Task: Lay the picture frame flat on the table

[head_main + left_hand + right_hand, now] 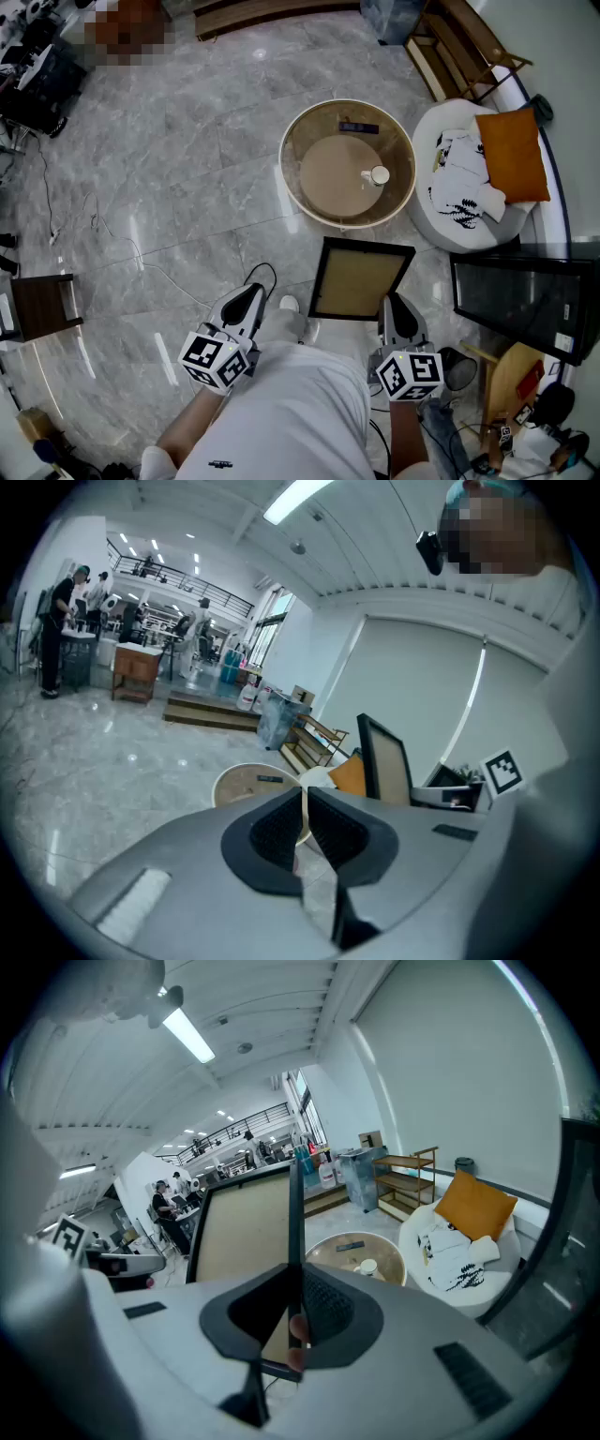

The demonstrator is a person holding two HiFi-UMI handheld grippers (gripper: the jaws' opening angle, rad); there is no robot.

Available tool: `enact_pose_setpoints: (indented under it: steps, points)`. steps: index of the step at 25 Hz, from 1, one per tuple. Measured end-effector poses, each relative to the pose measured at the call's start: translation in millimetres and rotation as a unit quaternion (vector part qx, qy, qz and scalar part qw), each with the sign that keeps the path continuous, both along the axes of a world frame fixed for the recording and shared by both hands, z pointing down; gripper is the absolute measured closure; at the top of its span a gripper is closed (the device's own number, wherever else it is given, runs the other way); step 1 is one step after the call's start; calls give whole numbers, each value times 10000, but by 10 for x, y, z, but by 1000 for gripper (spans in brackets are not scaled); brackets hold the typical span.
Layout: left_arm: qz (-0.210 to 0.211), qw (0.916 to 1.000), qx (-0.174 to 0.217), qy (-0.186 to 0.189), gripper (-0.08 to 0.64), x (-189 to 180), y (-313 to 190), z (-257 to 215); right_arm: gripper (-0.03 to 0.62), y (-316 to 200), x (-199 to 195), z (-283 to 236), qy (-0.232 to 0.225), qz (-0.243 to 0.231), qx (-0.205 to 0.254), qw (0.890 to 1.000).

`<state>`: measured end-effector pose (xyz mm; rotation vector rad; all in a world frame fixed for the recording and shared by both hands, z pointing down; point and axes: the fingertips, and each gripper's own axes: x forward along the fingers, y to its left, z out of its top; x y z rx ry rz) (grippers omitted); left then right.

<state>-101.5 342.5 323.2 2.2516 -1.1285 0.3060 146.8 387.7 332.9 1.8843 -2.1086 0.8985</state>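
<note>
The picture frame [361,279], black-edged with a tan panel, is held in the air in front of me, below the round table [298,141]. My right gripper [392,314] is shut on its lower right edge. In the right gripper view the frame [246,1227] stands upright, its edge clamped in the right gripper [292,1283]. My left gripper [247,302] hangs to the frame's left, apart from it, shut with nothing in it. In the left gripper view the left gripper [304,799] shows its pads together, with the frame [386,761] off to the right.
The table top holds a white cup [379,175] and a dark remote [359,127]. A white seat with an orange cushion [511,155] stands at the right, a black screen [520,295] below it. A wooden shelf [459,47] is behind, a brown stool [42,305] at the left, and cables lie on the floor.
</note>
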Motion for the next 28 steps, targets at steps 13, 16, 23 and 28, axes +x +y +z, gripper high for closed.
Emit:
enact_pose_setpoints:
  steps: [13,16,23,28]
  points:
    - [-13,9981,544,-298,546,12,1005,-399,557,709,-521,-484,-260,-451,255,9983]
    - [-59,9973,629,-376,549,19,1096,-443,555,747,-499,-523,-138,-428,350,9984]
    - [-76,9984,499,-256,555,-86,1016,-454,555,713,-513,-490,19,-102,233,9997]
    - [99,9984,547,-124,555,-154,834,-471,555,561,-520,-487,106,164,243,9995]
